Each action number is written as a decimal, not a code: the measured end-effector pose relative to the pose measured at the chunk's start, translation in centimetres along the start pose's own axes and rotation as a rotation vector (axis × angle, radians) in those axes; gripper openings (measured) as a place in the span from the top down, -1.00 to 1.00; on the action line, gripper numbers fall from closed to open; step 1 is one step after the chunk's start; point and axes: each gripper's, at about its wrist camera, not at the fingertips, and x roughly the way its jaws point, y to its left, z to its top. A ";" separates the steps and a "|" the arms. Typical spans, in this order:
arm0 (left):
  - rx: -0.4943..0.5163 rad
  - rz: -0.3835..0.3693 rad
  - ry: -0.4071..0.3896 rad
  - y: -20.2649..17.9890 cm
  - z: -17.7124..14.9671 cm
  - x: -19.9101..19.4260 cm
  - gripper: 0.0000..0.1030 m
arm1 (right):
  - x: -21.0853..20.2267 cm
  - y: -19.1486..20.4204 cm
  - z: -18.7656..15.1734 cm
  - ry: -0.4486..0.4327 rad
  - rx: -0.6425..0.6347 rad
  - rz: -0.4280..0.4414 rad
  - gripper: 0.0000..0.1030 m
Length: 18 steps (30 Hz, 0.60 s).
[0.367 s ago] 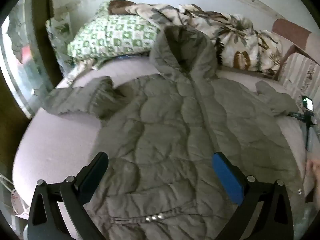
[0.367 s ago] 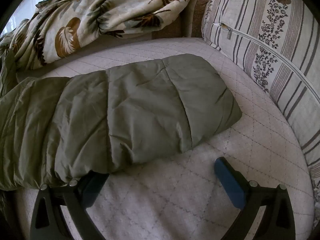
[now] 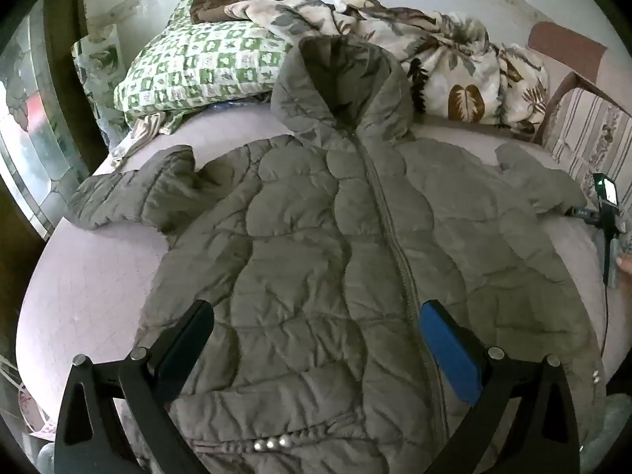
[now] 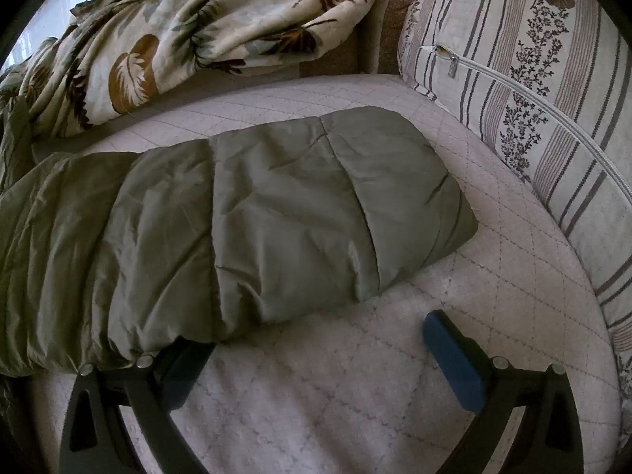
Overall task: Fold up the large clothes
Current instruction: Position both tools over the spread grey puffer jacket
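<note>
**Puffy green coat spread flat on the bed**

Looking through my two cameras, I see a big puffy coat (image 3: pixel 316 245). It is a dull green and stitched in soft, round bumps. It lies face up on the pale bed (image 3: pixel 91 276), with the zipper (image 3: pixel 395 237) closed down the middle. The hood (image 3: pixel 339 87) points away from me, toward a green checked pillow (image 3: pixel 201 71) and a leafy blanket (image 3: pixel 454 71). One sleeve (image 3: pixel 134 193) is bent and bunched up on the left side.

My left gripper (image 3: pixel 316 339) hangs over the bottom part of the coat, with its fingers wide apart and nothing between them. The zipper runs just by its blue pad (image 3: pixel 450 355).

My right gripper (image 4: pixel 312 347) is wide apart too (it holds nothing). The other sleeve (image 4: pixel 276 217) lies flat across the bed right in front of it. The sleeve's near edge covers the tip of the left finger (image 4: pixel 173 371), while the other finger is over bare bed. A striped flowery cushion (image 4: pixel 533 79) sits past the sleeve's end.
</note>
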 end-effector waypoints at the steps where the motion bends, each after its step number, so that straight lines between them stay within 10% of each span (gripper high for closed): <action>1: 0.000 -0.002 0.003 -0.1 0.0 0.2 -1.00 | 0.0 0.0 0.0 0.001 -0.002 -0.002 -1.00; 18: -0.010 -0.007 -0.018 0.1 0.4 -1.2 -1.00 | -5.9 1.9 -3.6 0.035 0.086 0.002 -1.00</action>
